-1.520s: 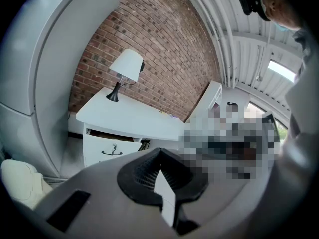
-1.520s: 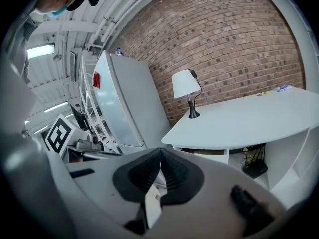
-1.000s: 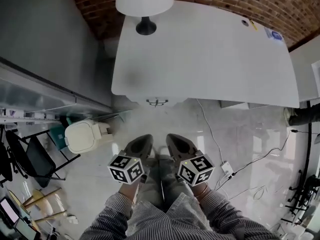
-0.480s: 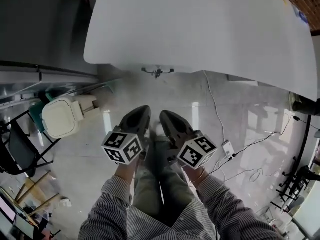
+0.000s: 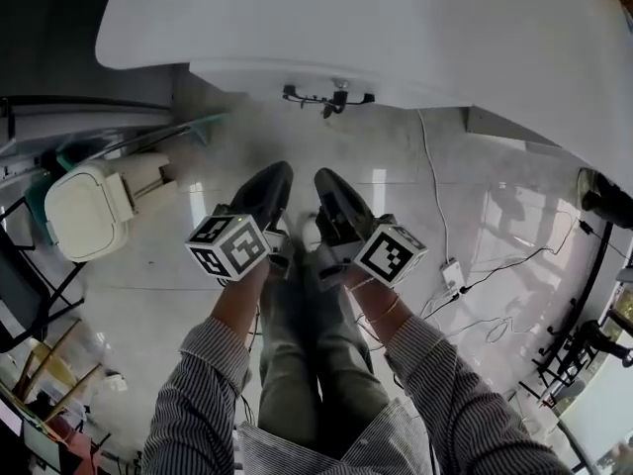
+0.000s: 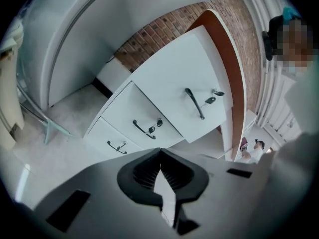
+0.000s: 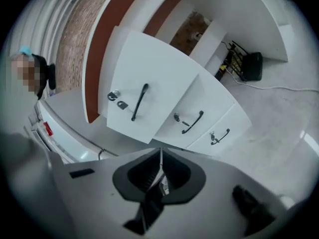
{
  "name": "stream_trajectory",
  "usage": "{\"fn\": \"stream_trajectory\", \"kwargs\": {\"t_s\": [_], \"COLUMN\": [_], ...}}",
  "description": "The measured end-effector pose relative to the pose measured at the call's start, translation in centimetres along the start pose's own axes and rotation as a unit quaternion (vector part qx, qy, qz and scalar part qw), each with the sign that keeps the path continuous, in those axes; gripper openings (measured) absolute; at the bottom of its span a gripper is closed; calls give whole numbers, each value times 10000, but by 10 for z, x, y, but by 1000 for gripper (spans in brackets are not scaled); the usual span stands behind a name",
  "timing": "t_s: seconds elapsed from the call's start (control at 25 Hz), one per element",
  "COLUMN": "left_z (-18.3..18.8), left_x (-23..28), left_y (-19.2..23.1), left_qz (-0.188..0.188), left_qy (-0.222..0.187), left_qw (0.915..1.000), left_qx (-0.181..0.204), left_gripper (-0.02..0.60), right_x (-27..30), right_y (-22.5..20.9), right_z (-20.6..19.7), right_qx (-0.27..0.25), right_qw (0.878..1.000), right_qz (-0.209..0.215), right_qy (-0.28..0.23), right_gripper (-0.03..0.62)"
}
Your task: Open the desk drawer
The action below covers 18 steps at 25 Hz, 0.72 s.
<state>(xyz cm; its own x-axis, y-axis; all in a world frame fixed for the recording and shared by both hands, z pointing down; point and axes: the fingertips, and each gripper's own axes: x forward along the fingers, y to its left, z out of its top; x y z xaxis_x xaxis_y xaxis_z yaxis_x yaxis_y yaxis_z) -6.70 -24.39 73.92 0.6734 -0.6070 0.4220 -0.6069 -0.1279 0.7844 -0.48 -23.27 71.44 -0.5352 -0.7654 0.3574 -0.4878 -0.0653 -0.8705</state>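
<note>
Holding your left tool and right tool side by side, each with jaws pressed together on nothing, you face the white bench; its white drawers with black bar handles stack beneath its front edge.

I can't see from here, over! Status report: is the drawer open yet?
Left tool, right tool shut, empty. Desk drawer closed, handle untouched. Nothing in the way.

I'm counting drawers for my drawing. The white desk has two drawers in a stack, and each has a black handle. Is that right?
Not quite: the white desk has three drawers in a stack, not two. The left gripper view shows the top drawer, middle drawer and bottom drawer, each with a black handle.
</note>
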Motion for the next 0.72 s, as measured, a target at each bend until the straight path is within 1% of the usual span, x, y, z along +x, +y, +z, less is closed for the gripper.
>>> {"fn": "stream_trajectory", "kwargs": {"t_s": [0.08,0.12,0.2,0.28,0.36,0.44,0.48,0.52,0.56,0.64,0.72], "left_z": [2,3,5,8,12,16,18,20,21,23,25], "left_x": [12,18,27,36,44,48,50,53,56,66,77], "left_y": [15,23,36,43,47,53,57,61,64,69,74], "left_qz": [-108,-159,-314,-554,-762,-855,-874,-882,-888,-906,-915], "left_qy": [-115,-184,-360,-486,-571,-705,-767,-817,-857,-894,-890], "left_qw": [9999,9996,9977,9946,9921,9895,9882,9872,9862,9839,9818], "left_qx": [-48,-134,-479,-731,-819,-929,-995,-1050,-1102,-1252,-1408], "left_gripper": [12,12,12,12,14,14,15,17,27,77,103], "right_x": [13,18,24,31,40,49,54,59,64,73,80], "right_y": [-17,-28,-53,-73,-86,-97,-102,-105,-108,-113,-119], "right_z": [3,4,3,2,0,3,6,11,16,28,38], "right_qx": [324,524,940,1199,1312,1376,1459,1583,1714,1872,1933], "right_qw": [9990,9975,9935,9905,9895,9886,9870,9845,9816,9767,9735], "right_qz": [161,204,167,159,198,224,254,300,350,406,405], "right_qy": [-277,-417,-628,-660,-574,-573,-618,-687,-772,-968,-1152], "right_gripper": [18,18,18,18,19,20,29,88,118,121,121]}}
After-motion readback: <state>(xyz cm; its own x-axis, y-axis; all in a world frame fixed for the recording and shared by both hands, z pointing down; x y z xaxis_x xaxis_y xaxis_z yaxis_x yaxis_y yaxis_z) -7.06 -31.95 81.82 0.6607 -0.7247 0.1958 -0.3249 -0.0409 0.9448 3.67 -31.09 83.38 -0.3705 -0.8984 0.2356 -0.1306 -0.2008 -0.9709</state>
